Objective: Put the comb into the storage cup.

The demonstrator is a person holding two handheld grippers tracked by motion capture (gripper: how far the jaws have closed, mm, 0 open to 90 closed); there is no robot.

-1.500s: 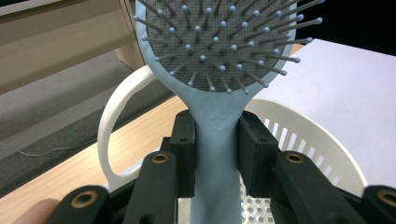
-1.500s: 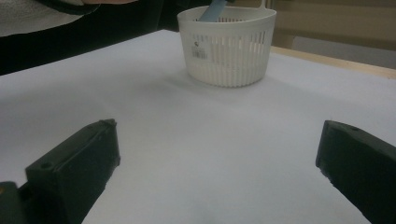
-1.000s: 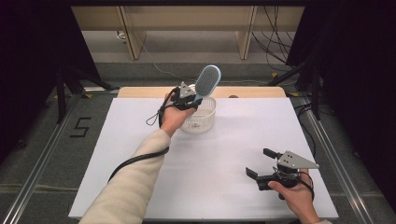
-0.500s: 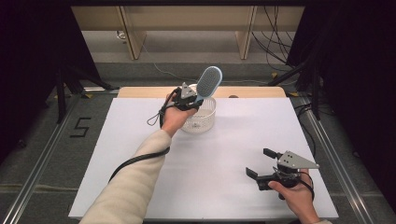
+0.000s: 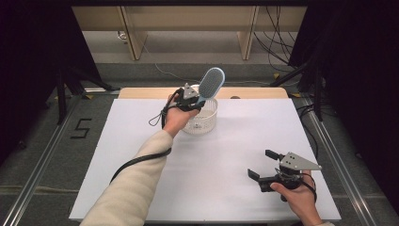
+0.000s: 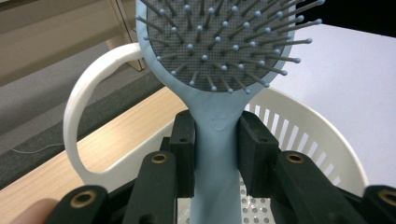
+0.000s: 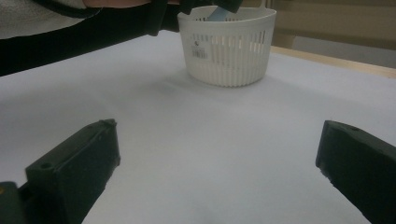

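Hairbrush (image 6: pixel 219 93) handle clamped in left gripper (image 6: pixel 215 140).

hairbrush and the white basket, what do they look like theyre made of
Hairbrush: pale blue, probably moulded plastic, smooth matte handle; the grey pad has a fine dotted texture, perhaps rubber, with thin ball-tipped pins. The left gripper is shut on its handle.
Basket: likely thin white plastic with a slight sheen, going by its moulded vertical slots, perforated base and slim loop handle.

A lab recording bay: black curtains (image 5: pixel 28 56) flank the white-covered wooden worktop (image 5: pixel 141 141), metal floor rails (image 5: pixel 42 150) alongside, loose cables (image 5: pixel 277 47) trailing at far right.
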